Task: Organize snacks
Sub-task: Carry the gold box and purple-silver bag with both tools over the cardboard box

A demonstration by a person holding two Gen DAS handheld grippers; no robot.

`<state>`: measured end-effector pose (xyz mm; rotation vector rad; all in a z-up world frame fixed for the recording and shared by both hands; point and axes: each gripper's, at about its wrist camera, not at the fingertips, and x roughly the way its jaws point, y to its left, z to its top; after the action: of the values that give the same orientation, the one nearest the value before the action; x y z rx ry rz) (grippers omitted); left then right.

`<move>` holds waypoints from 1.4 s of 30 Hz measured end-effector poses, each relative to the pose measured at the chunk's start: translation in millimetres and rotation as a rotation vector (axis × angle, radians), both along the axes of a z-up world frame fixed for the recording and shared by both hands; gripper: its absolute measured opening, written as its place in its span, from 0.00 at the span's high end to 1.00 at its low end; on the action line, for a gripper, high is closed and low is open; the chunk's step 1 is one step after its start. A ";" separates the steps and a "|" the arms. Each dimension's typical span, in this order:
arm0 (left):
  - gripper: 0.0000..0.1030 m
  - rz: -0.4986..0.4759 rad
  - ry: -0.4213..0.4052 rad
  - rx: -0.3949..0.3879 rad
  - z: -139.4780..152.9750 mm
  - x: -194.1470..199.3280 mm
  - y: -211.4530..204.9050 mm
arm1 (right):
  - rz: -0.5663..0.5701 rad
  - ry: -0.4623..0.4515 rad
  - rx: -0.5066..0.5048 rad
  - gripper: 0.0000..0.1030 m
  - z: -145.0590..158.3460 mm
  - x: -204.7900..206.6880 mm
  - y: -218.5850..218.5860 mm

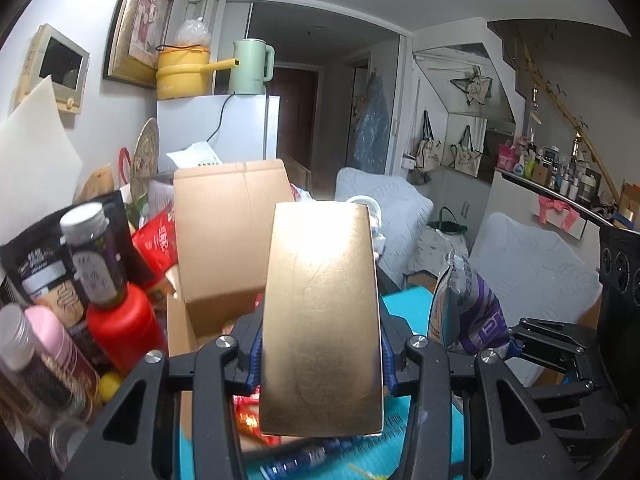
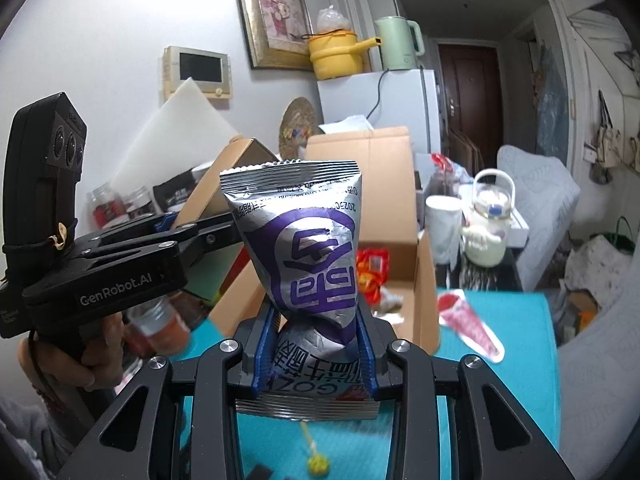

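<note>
My left claw (image 1: 320, 360) clamps a gold box (image 1: 320, 320); my right claw (image 2: 316, 344) pinches a crinkled silver-purple snack bag (image 2: 304, 248) upright. Ahead of both, the open cardboard box (image 2: 400, 208) gapes, flaps raised; teal table (image 2: 500, 400) below lies mostly open.

A teal-covered table (image 2: 516, 320) carries an open cardboard box (image 2: 426, 280), a red-and-white snack packet (image 2: 472, 330), and a yellow lollipop (image 2: 316, 463).

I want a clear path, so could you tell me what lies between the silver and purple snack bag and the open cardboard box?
Nothing solid: in the right wrist view the snack bag is held above teal table, the cardboard box directly behind.
</note>
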<state>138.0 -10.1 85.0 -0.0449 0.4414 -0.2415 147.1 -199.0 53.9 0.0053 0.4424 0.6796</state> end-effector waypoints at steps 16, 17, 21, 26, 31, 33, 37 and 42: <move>0.58 0.123 0.056 -0.018 -31.7 92.2 25.5 | 0.021 0.057 0.032 0.66 -3.6 97.0 25.7; 0.58 0.125 0.070 -0.011 -36.4 98.3 26.2 | 0.022 0.067 0.029 0.66 -6.6 102.2 28.1; 0.58 0.132 0.105 -0.002 -50.6 115.4 28.1 | 0.038 0.123 0.019 0.66 -23.0 124.6 39.6; 0.58 0.145 0.148 0.032 -67.0 131.8 28.8 | 0.012 0.198 0.009 0.66 -44.1 146.5 48.1; 0.58 0.181 0.219 0.073 -88.2 147.9 25.9 | -0.007 0.252 -0.022 0.66 -62.6 158.6 51.1; 0.58 0.186 0.249 0.084 -96.7 154.5 25.4 | -0.015 0.277 -0.032 0.66 -69.1 163.3 51.8; 0.58 0.177 0.318 0.094 -114.8 166.0 22.5 | -0.023 0.308 -0.048 0.66 -78.8 172.0 54.0; 0.58 0.182 0.380 0.132 -130.9 174.2 17.7 | -0.043 0.337 -0.083 0.66 -90.3 178.7 58.6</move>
<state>312.3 7.6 -45.9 -0.0008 0.8261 -0.0215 325.8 -140.4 -36.4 0.0511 0.7919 0.6192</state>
